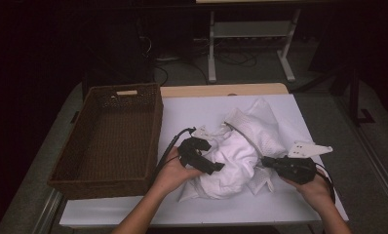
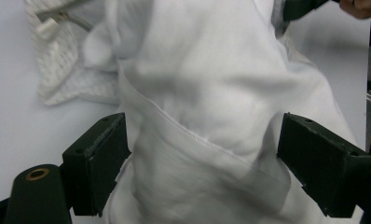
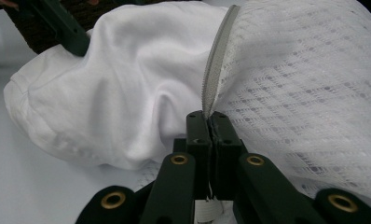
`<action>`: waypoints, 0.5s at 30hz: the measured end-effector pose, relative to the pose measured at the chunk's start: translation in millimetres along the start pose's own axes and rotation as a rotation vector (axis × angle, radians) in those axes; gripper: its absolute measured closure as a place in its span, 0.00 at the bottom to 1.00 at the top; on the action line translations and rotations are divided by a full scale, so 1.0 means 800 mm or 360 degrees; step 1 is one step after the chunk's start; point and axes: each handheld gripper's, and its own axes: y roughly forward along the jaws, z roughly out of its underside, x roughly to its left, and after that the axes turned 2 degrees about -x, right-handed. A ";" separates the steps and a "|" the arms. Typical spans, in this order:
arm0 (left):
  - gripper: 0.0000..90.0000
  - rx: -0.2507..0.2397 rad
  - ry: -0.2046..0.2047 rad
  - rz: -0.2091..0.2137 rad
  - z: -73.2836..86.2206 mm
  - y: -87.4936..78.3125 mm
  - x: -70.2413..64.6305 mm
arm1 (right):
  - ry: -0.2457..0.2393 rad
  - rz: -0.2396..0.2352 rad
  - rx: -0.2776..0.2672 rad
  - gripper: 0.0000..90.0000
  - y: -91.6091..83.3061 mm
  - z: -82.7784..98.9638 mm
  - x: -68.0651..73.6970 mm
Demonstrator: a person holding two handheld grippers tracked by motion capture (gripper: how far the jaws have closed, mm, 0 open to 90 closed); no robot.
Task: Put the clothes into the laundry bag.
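You've got the table (image 1: 280,204) in front of you, the basket (image 1: 109,141) sitting empty on its left side, and the laundry bag (image 1: 260,126) in a heap mid-table with the white garment (image 1: 231,165) bulging out of its mouth.

Your right claw (image 1: 266,161) is pinched tight on the zipper edge (image 3: 211,88) of the bag. Good anchor, I'd keep it planted there so the mouth stays open and the mesh doesn't drag along.

Your left claw (image 1: 216,168) stands wide apart, its pads (image 2: 97,163) either side of a fold of the garment, with no bite on it yet. Push in a little deeper before you close, so you catch a thick bunch by the seam and not one thin layer that could slip out.

Once clamped, my read is to draw the garment away from the zipper, toward the basket, low over the table.

Writing? No label, brand or print to read on the bag, garment or basket.
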 end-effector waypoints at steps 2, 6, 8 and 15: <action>0.18 0.0016 0.0008 0.0013 0.002 0.006 0.001 | 0.0008 -0.0003 -0.0006 0.97 0.000 0.001 -0.001; 0.25 0.0030 0.0024 0.0040 0.000 0.017 0.002 | 0.0006 0.0004 -0.0006 0.97 -0.002 0.001 -0.001; 0.32 0.0036 0.0024 0.0063 -0.001 0.021 0.001 | 0.0000 0.0007 -0.0002 0.97 -0.003 0.001 0.000; 0.66 0.0030 0.0051 0.0051 -0.006 0.019 -0.001 | 0.0005 0.0007 -0.0013 0.97 -0.003 0.000 -0.001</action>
